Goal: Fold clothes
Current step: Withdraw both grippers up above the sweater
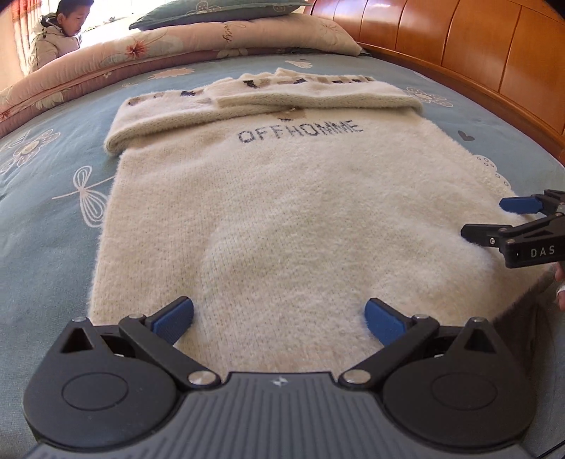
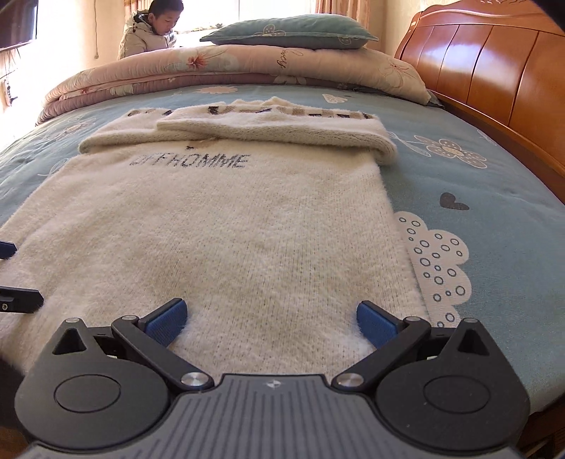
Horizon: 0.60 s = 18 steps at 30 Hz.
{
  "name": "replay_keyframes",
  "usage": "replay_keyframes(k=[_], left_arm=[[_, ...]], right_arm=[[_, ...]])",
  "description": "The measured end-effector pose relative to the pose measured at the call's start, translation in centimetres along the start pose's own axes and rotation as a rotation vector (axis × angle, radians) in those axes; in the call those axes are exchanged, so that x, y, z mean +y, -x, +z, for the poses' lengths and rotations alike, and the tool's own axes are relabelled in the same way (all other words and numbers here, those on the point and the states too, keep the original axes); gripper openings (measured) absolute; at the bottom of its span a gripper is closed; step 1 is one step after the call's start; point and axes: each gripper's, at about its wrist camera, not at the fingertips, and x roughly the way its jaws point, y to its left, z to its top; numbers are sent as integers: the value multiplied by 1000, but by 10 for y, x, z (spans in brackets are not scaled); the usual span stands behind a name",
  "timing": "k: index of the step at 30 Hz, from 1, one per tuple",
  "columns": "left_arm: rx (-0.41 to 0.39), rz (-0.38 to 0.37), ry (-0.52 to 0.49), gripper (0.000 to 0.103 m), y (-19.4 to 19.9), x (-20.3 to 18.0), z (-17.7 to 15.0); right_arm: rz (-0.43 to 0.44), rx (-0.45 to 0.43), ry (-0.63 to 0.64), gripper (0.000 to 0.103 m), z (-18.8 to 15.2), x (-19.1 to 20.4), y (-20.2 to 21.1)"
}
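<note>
A cream fuzzy sweater (image 1: 275, 212) (image 2: 219, 233) lettered OFFHOMME lies flat on the bed, its sleeves folded across the far end. My left gripper (image 1: 279, 319) is open over the near hem, blue pads wide apart with only knit between them. My right gripper (image 2: 272, 319) is open too, low over the hem near the sweater's right edge. In the left wrist view the right gripper (image 1: 494, 220) comes in from the right edge, jaws apart. In the right wrist view the left gripper's fingertips (image 2: 14, 296) show at the left edge.
The blue flower-print bedsheet (image 1: 46, 219) (image 2: 494, 226) surrounds the sweater. A folded pink quilt (image 2: 226, 67) with a green pillow (image 2: 293, 31) lies at the far end. A wooden headboard (image 2: 494, 70) runs along the right. A person in a light coat (image 2: 148, 31) sits beyond the bed.
</note>
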Motion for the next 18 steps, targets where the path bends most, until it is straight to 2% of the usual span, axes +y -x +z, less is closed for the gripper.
replay_keyframes(k=[3, 6, 10, 13, 18], left_arm=[[9, 0, -2, 102, 8, -2, 3], [-13, -5, -3, 102, 11, -6, 13], [4, -1, -24, 102, -2, -17, 22], [22, 1, -14, 102, -7, -20, 8], [-36, -18, -26, 102, 10, -15, -18]], right_arm=[[-5, 26, -21, 103, 6, 7, 9], [48, -29, -6, 103, 10, 19, 16], [66, -35, 20, 103, 2, 19, 15], [79, -39, 40, 103, -4, 20, 14], [102, -49, 68, 103, -15, 19, 14]])
